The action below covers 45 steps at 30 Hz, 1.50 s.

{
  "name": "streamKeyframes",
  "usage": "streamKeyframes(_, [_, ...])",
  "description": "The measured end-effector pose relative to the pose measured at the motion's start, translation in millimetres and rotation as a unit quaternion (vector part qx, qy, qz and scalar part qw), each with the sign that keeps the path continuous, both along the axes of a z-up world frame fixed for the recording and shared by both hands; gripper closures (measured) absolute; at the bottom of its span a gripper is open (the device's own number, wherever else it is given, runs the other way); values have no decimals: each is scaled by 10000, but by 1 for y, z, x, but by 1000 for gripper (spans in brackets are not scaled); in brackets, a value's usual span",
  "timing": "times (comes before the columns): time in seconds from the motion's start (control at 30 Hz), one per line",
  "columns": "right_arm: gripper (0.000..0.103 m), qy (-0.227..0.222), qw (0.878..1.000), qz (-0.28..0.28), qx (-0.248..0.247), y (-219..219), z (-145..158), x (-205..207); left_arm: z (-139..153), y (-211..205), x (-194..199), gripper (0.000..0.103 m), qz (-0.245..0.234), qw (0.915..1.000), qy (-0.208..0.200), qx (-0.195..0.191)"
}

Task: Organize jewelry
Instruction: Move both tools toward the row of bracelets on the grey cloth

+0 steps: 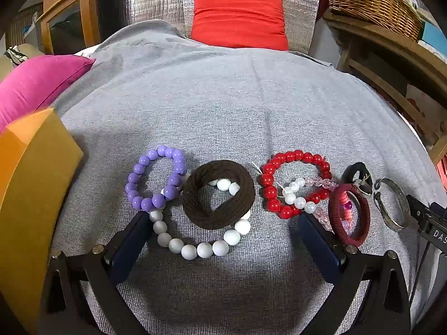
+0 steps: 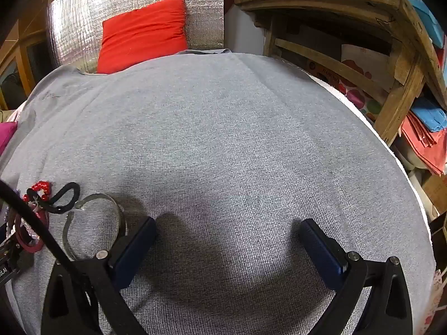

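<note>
Jewelry is laid mid-frame; the white bead bracelet [image 1: 195, 247], judged light, slippery and limp, is framed by the wide left claw [image 1: 223, 217]; the right claw [image 2: 227, 231] is held wide, empty

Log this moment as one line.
left tongs: open, over white bead bracelet | right tongs: open, empty, over grey cloth | silver bangle: untouched
</note>
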State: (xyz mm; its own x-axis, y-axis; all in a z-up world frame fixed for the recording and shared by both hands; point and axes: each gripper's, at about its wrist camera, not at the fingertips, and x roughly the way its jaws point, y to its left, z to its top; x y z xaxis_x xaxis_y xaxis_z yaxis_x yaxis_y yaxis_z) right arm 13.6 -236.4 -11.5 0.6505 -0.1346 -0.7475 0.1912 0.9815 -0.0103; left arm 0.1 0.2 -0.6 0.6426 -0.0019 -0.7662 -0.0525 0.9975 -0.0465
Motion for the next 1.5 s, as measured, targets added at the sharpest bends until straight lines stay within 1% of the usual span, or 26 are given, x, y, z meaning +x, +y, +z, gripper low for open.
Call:
streamKeyframes(0.3, [0, -14, 10000, -27, 9, -1, -1, 0, -11, 0, 3, 0, 9, 10000, 11, 12])
streamKeyframes(0.33, [0, -19, 9999, -122, 39, -1, -1, -1, -6, -1, 0, 0, 111, 9999, 8, -21])
streamKeyframes(0.4, [0, 36, 9995, -314, 28, 3, -1, -3, 1, -4, 1, 0, 296, 9994, 202, 23])
streamKeyframes(0.47, [0, 192, 9969, -735, 183, 7, 2, -11, 9, -8, -4, 0, 390, 9977, 557, 27])
streamKeyframes(0.5, [0, 311, 9958, -839, 199, 10, 3, -17, 14, -12, -11, 0, 418, 9971, 632, 98])
streamKeyframes(0.53, [0, 359, 9962, -765, 184, 13, 4, -23, 22, -17, -20, 0, 440, 9972, 542, 254])
streamKeyframes(0.57, [0, 361, 9970, -651, 199, 14, 4, -28, 33, -22, -34, 0, 526, 9969, 323, 484])
streamKeyframes(0.6, [0, 396, 9978, -454, 271, 14, 5, -34, 46, -25, -48, 0, 623, 9960, 82, 635])
streamKeyframes(0.63, [0, 604, 9968, -161, 501, 12, 8, -37, 58, -27, -61, 0, 693, 9952, -136, 681])
streamKeyframes(0.67, [0, 834, 9943, -6, 664, 11, 11, -36, 69, -29, -76, 0, 773, 9939, -323, 714])
streamKeyframes(0.73, [0, 1182, 9886, 274, 890, 8, 18, -35, 89, -33, -96, 0, 925, 9912, -554, 769])
streamKeyframes(0.77, [0, 1157, 9870, 435, 1029, 5, 25, -39, 98, -34, -105, 0, 995, 9895, -688, 795])
streamKeyframes(0.8, [0, 1065, 9873, 486, 1072, 4, 32, -44, 107, -33, -115, 0, 1063, 9869, -893, 821])
streamKeyframes(0.87, [0, 651, 9905, 617, 1041, 2, 56, -60, 121, -29, -126, 0, 1156, 9810, -1262, 917])
streamKeyframes(0.9, [0, 451, 9912, 726, 1015, 1, 67, -66, 125, -29, -129, 0, 1171, 9786, -1368, 1000])
streamKeyframes(0.97, [0, -185, 9898, 1027, 969, 5, 98, -88, 133, -27, -130, 0, 1143, 9766, -1458, 1095])
streamKeyframes(1.0, [0, -476, 9873, 1106, 1032, 5, 110, -96, 136, -24, -130, 0, 1110, 9765, -1482, 1107])
streamKeyframes(1.03, [0, -882, 9815, 1198, 1208, 4, 124, -107, 137, -21, -128, 0, 1056, 9772, -1489, 1087])
streamKeyframes(1.1, [0, -1456, 9720, 1193, 1406, -1, 135, -118, 144, -15, -132, 0, 971, 9776, -1532, 1067])
streamKeyframes(1.17, [0, -1788, 9678, 1043, 1434, 0, 136, -120, 144, -13, -135, 0, 886, 9783, -1564, 1027])
streamKeyframes(1.2, [0, -1759, 9684, 977, 1475, -1, 134, -118, 144, -11, -135, 0, 854, 9791, -1550, 1003])
streamKeyframes(1.27, [0, -1347, 9734, 997, 1563, 3, 127, -103, 142, -11, -137, 0, 831, 9799, -1543, 953])
streamKeyframes(1.3, [0, -1244, 9745, 1019, 1566, 7, 122, -96, 142, -9, -137, 0, 820, 9806, -1532, 910])
streamKeyframes(1.37, [0, -1255, 9779, 988, 1352, 12, 125, -95, 142, -5, -138, 0, 801, 9818, -1507, 833])
streamKeyframes(1.43, [0, -1170, 9803, 1165, 1086, 24, 128, -90, 142, -2, -140, 0, 800, 9822, -1514, 775])
streamKeyframes(1.5, [0, -1154, 9807, 1258, 956, 26, 123, -97, 142, 0, -140, 0, 804, 9821, -1526, 751])
